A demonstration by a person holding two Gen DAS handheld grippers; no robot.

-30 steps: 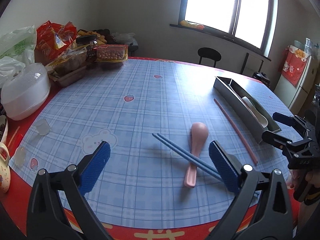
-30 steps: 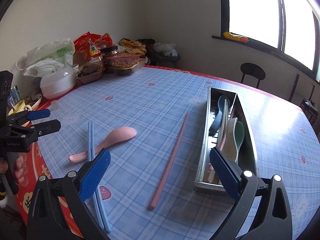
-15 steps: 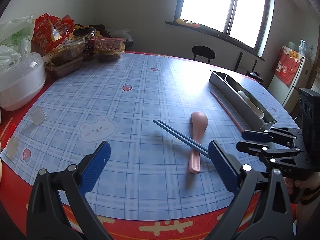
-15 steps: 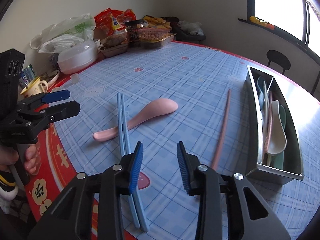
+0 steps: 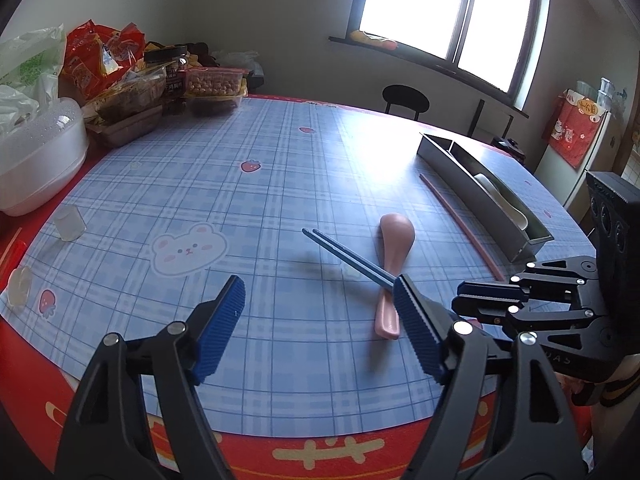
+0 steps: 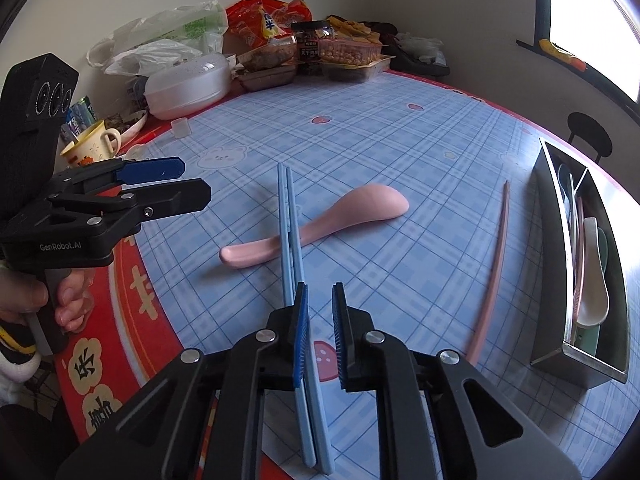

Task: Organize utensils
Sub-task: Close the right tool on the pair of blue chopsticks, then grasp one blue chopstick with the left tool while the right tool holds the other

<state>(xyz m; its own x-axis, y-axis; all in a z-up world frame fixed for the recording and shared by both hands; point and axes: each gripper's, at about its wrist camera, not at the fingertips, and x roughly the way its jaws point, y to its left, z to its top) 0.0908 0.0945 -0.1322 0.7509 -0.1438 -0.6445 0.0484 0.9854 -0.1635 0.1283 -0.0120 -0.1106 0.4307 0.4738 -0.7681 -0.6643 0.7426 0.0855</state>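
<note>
Blue checked cloth covers my table (image 5: pixel 260 168). My right gripper (image 6: pixel 320 312) is nearly closed around the blue chopsticks (image 6: pixel 289 216), not pinching yet, because they cross the pink spoon (image 6: pixel 320 224). My left gripper (image 5: pixel 316 320) waits wide open. Both belong in the metal tray (image 6: pixel 552 240).

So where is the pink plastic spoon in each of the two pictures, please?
Left wrist view: the pink plastic spoon lies right of centre, bowl away from the camera, under the pair of blue chopsticks.
Right wrist view: the spoon lies at centre, bowl to the right.
Shared landmark: the steel utensil tray.
</note>
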